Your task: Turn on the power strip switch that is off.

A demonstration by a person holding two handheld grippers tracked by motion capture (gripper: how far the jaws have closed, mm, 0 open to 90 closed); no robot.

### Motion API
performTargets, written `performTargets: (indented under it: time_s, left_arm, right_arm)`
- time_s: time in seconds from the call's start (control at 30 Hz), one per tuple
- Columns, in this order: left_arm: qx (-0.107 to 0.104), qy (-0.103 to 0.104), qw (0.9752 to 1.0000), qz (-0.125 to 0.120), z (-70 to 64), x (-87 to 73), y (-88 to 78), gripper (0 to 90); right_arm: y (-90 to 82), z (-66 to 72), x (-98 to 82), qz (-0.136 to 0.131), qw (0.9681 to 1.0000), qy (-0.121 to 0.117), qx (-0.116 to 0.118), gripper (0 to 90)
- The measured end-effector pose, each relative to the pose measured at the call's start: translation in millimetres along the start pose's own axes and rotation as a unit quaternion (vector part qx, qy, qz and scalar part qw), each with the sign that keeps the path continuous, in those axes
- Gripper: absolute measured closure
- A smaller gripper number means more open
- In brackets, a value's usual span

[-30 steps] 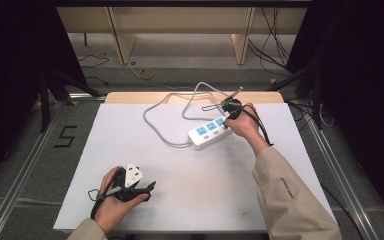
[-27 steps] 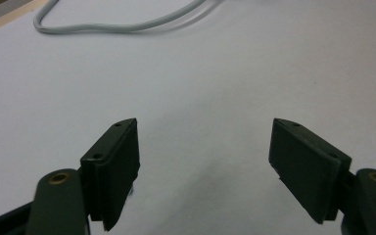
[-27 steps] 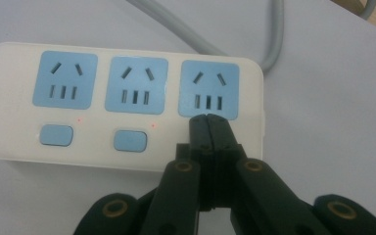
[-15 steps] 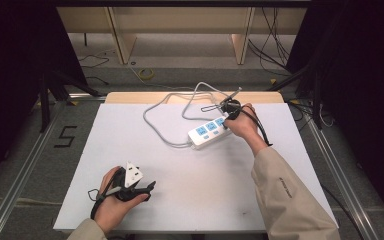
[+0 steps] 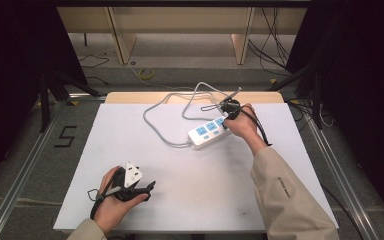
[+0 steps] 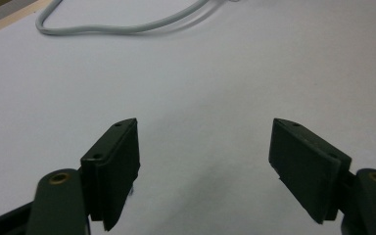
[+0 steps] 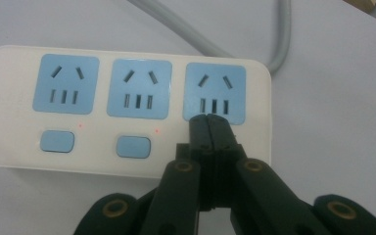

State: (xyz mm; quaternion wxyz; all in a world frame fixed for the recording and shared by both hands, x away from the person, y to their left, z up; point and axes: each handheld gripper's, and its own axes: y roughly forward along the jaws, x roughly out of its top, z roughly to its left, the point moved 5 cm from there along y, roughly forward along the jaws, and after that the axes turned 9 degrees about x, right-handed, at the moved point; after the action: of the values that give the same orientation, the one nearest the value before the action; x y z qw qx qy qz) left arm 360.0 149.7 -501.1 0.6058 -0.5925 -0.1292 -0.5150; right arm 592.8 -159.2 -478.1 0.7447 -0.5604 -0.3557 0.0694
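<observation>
High view: strip (image 5: pixel 209 132) at table's 1 o'clock, long axis 8-to-2; right gripper (image 5: pixel 228 114) at its 2 o'clock end, left gripper (image 5: pixel 147 187) well apart at 7.
Left gripper view: jaws wide, empty.
Right gripper view: jaws closed, empty, tips over third switch spot, sockets at 12.

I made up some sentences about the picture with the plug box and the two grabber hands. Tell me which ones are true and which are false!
1. The power strip has three blue sockets. True.
2. The right gripper has its jaws wide open. False: they are shut together, with the tips over the strip where the third switch would be.
3. The left gripper is open with nothing between its jaws. True.
4. The grey cable lies in a straight line. False: it loops across the table.
5. A plug sits in the middle socket. False: all three are empty.
</observation>
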Motion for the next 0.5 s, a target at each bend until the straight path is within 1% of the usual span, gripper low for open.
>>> performTargets:
  time_s: [0.37, 0.5]
  left_arm:
    - [0.0, 0.001, 1.0, 0.001, 0.3, -0.2, 0.0, 27.4]
    - [0.0, 0.0, 1.0, 0.0, 0.3, -0.2, -0.1, 27.5]
  right_arm:
    - [0.0, -0.2, 0.2, 0.003, 1.0, -0.002, -0.006, 90.0]
    - [0.6, 0.1, -0.1, 0.004, 1.0, -0.003, -0.005, 90.0]
